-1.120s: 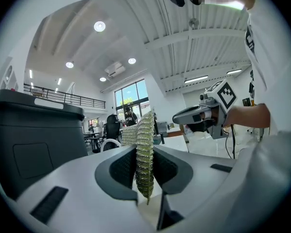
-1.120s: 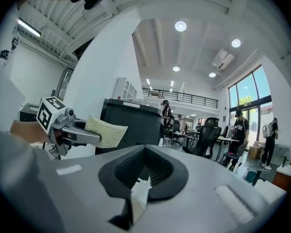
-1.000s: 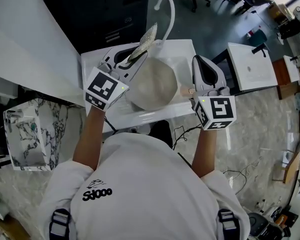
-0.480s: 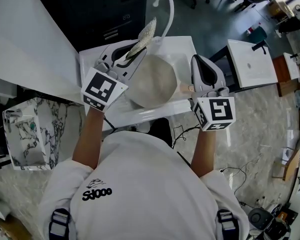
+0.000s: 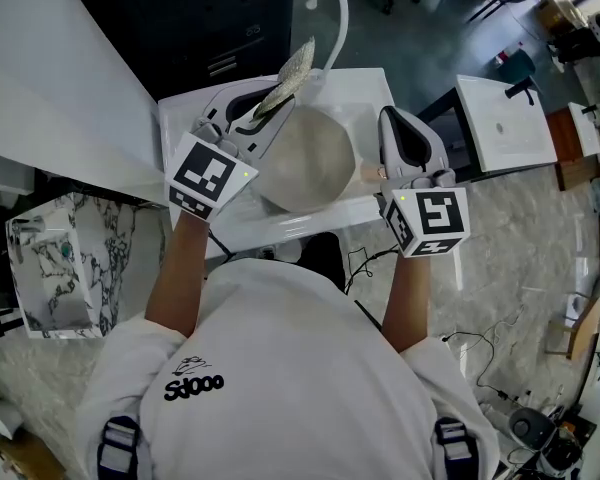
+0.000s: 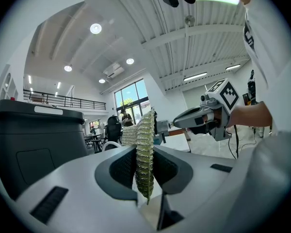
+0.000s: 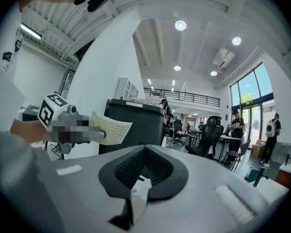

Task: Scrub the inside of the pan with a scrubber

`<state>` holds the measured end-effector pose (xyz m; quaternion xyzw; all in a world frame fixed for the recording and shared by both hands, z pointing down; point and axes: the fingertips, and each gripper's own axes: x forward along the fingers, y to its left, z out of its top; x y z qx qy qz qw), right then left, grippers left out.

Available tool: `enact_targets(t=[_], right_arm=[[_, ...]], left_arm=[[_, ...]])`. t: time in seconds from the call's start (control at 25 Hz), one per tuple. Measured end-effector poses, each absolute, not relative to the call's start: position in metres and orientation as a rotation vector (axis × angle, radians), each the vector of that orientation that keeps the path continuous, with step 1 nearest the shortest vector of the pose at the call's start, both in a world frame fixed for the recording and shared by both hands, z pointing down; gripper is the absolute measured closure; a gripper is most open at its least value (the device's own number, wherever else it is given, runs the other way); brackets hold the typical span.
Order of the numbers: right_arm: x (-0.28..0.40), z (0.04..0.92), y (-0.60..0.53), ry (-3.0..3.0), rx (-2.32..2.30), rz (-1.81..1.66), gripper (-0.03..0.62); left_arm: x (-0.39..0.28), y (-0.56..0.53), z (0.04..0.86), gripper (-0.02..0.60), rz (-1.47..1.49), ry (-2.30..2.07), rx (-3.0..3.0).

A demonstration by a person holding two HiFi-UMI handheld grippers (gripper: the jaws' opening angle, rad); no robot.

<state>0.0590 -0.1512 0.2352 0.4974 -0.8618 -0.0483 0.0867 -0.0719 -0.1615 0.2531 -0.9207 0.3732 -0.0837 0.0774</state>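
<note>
The round grey pan (image 5: 308, 158) lies in the white sink (image 5: 365, 98), its short pale handle (image 5: 372, 176) pointing right. My left gripper (image 5: 267, 106) is over the pan's left rim, tilted upward, shut on a silvery-green mesh scrubber (image 5: 292, 71) that sticks up out of the jaws. In the left gripper view the scrubber (image 6: 144, 152) stands pinched between the black pads (image 6: 123, 166). My right gripper (image 5: 408, 130) is held just right of the pan beside the handle, jaws together with nothing between them (image 7: 144, 171). In the right gripper view the scrubber (image 7: 111, 127) shows at the left.
A white curved faucet (image 5: 332, 8) rises behind the sink. A dark cabinet (image 5: 210, 28) stands beyond it. At the left on the floor is a marble-patterned box (image 5: 50, 268), at the right a white table (image 5: 505, 128). Cables (image 5: 365, 263) trail on the floor.
Both grippers have shifted only a little. The scrubber stays pinched in the left one, and the pan has not moved.
</note>
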Motion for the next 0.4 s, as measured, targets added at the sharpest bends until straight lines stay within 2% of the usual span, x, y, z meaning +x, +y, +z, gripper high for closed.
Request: enact_targets(t=[0.4], right_arm=[[0.0565, 0.2434, -0.1506, -2.569, 1.468, -0.118, 0.585]], left_arm=[[-0.0652, -0.1571, 0.2628, 0.517, -0.268, 1.093, -2.784]])
